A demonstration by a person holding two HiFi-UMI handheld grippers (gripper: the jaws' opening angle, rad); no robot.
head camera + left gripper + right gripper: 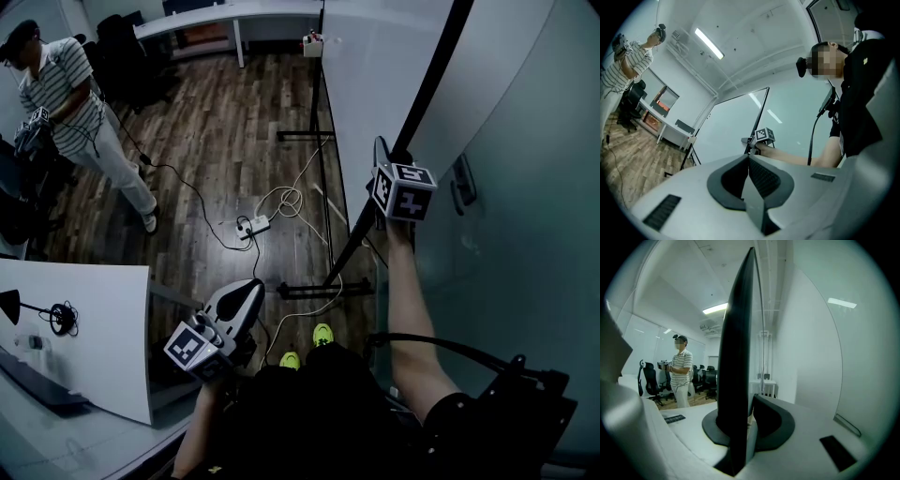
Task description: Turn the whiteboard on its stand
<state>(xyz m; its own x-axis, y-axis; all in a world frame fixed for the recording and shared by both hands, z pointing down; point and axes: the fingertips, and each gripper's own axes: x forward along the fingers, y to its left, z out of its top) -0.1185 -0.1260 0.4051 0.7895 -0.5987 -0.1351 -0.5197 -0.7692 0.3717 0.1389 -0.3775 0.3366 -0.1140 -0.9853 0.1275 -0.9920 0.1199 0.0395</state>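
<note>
Two grippers are in the person's hands, and each view adds something. Only the head view shows the floor (216, 122): the whiteboard (375, 84) stands upright on its stand (314, 291), whose black feet rest on the wood near a power strip (253, 225) and loose cables. There the right gripper (384, 157) is at the near side of the board. Its own view shows more: the jaws are closed on the dark frame (736, 357), which runs up between the pads. The left gripper (248, 292) is low and well apart from the board. The left gripper view shows its jaws together with nothing between them. A small holder (312, 43) sits at the far end of the board; what is in it is too small to tell.
</note>
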